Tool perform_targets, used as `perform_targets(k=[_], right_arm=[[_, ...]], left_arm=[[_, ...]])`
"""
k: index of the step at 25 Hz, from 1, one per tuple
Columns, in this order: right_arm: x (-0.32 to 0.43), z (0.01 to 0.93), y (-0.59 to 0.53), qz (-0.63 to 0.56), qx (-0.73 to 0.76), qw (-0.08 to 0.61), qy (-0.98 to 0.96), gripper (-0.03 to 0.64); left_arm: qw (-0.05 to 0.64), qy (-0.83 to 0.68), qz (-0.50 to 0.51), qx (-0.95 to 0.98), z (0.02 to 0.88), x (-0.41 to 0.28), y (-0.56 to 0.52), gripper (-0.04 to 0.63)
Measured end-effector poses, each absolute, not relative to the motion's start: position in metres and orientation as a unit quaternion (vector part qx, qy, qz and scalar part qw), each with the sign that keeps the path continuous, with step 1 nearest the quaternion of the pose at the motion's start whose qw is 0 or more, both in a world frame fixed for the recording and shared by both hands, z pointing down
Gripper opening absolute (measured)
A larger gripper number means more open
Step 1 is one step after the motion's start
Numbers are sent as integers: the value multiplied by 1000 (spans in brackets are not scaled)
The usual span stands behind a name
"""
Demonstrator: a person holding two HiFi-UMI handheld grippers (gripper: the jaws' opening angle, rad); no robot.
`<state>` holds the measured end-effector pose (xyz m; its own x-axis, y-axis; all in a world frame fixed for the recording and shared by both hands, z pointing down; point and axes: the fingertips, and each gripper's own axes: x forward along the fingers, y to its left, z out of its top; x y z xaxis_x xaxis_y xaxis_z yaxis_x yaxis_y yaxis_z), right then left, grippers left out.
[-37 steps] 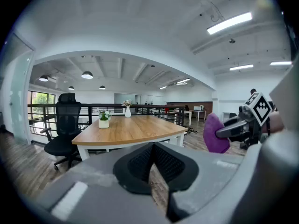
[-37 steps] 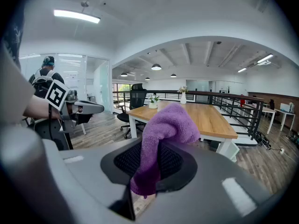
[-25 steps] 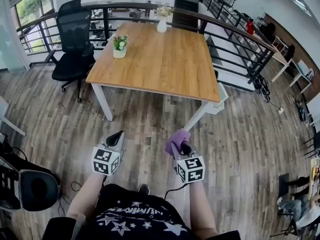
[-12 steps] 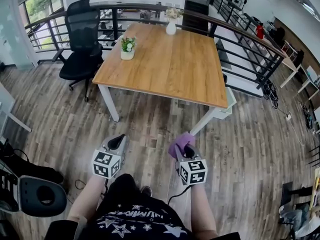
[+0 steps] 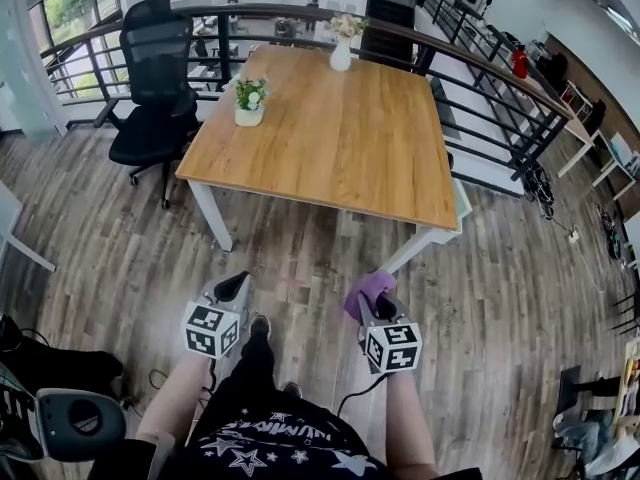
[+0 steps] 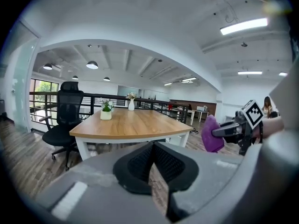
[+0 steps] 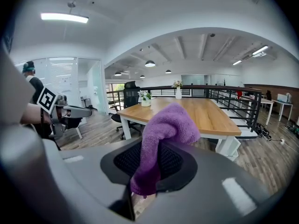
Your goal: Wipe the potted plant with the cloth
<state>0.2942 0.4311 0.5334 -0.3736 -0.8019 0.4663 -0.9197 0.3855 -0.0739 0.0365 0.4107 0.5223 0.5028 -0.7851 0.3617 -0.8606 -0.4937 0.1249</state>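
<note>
We face the wooden table (image 5: pixel 330 128), well apart from it. Our left gripper (image 6: pixel 150 167) is closed and empty; our right gripper (image 7: pixel 147 168) clamps the purple cloth (image 7: pixel 170 122). The potted plant (image 5: pixel 249 100) stands near the table's far left edge, with a vase (image 5: pixel 341 56), seemingly of flowers, beyond it.

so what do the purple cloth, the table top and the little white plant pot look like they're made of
The purple cloth looks like soft microfibre or terry: fuzzy nap, limp rounded folds. The rectangular table top looks like wood or wood-look laminate, matte, with lengthwise grain streaks. The small white pot is smooth, perhaps ceramic or plastic; too small to tell.
</note>
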Motion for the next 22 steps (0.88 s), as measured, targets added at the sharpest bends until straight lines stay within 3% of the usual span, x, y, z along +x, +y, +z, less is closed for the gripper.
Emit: perform_targets(k=[22], right_arm=[[241, 525, 230, 173, 555, 205, -787, 86]], left_arm=[[173, -451, 129, 866, 533, -17, 193, 2]])
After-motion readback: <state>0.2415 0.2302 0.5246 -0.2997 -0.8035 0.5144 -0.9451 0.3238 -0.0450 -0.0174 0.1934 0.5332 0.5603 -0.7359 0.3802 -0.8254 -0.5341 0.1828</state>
